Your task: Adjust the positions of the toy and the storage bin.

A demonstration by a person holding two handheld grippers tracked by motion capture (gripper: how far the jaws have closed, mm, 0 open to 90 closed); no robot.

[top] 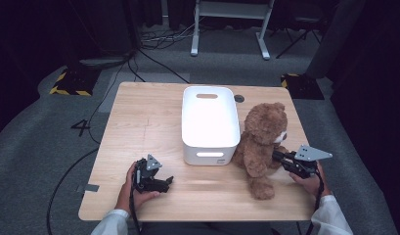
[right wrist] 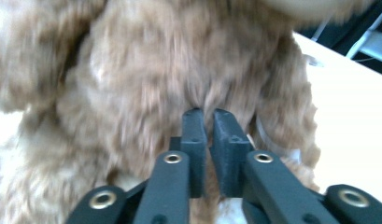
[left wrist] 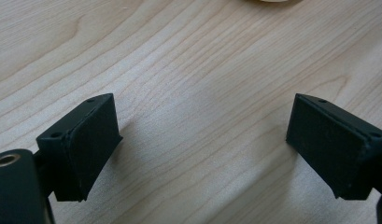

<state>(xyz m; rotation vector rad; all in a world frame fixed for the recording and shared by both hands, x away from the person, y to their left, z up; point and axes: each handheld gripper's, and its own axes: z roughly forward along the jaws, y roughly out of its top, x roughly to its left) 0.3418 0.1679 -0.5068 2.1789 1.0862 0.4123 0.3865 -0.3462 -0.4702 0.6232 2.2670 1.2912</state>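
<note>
A brown teddy bear (top: 260, 142) sits upright on the table, leaning against the right side of a white bin (top: 210, 125). My right gripper (top: 277, 155) is at the bear's right side, jaws pinched nearly together on the fur of its belly (right wrist: 179, 74); in the right gripper view (right wrist: 209, 116) only a thin slit separates the jaws. My left gripper (top: 167, 181) rests low over the bare wood near the table's front left, held by a hand. Its jaws stand wide apart (left wrist: 202, 140) with nothing between them.
The light wooden table (top: 139, 127) stands on grey carpet. A small dark round hole (top: 239, 98) sits behind the bin. Cables, a white desk frame (top: 229, 19) and yellow-black striped bases (top: 70, 81) lie on the floor beyond the table.
</note>
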